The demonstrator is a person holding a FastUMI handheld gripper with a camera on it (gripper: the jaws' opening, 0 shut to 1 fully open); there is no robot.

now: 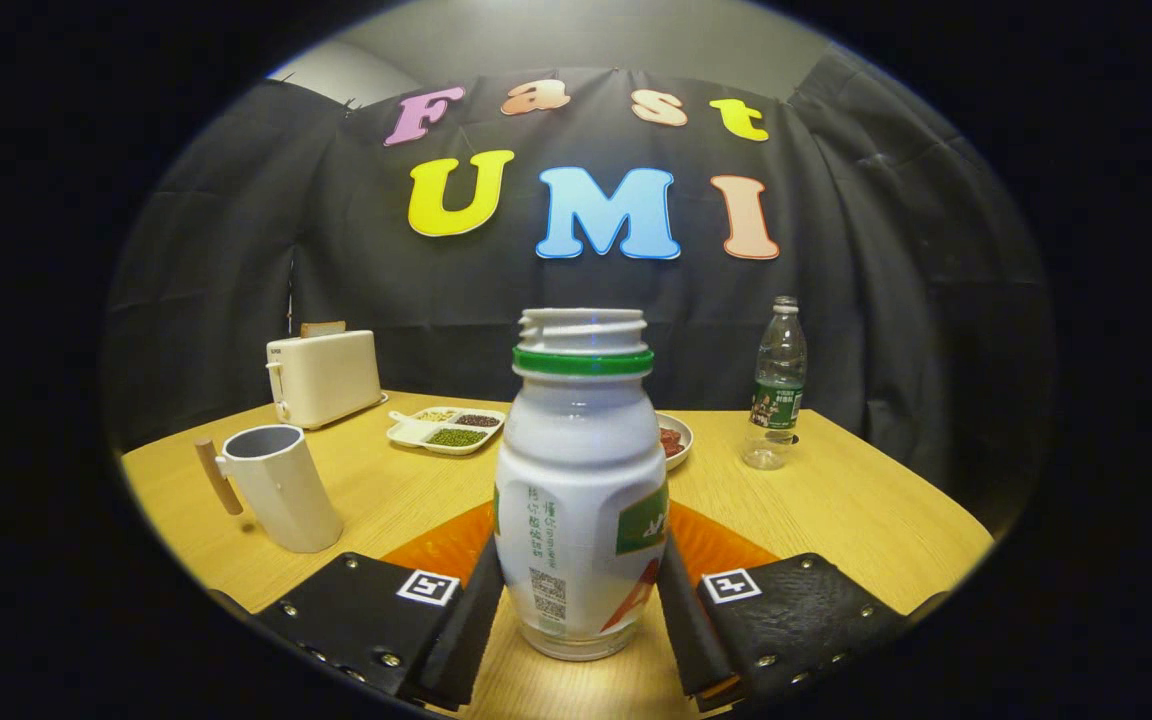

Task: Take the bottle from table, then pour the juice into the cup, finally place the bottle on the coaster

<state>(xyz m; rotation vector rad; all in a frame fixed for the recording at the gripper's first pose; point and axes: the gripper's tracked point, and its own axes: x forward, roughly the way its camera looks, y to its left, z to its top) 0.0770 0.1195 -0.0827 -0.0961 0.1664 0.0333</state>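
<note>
Clamping the uncapped bottle [580, 480] between both fingers, the hand-held gripper [579, 610] holds it upright just above the surface [856, 510], orange coaster [726, 545] behind, cup [281, 485] left.

Bottle [581, 480] label print illegible; marker squares [428, 587] on claw [581, 595] clamping bottle.

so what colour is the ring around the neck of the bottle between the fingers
Green, clearest in the gripper view: the ring sits under the open threaded mouth of the white bottle.
</note>
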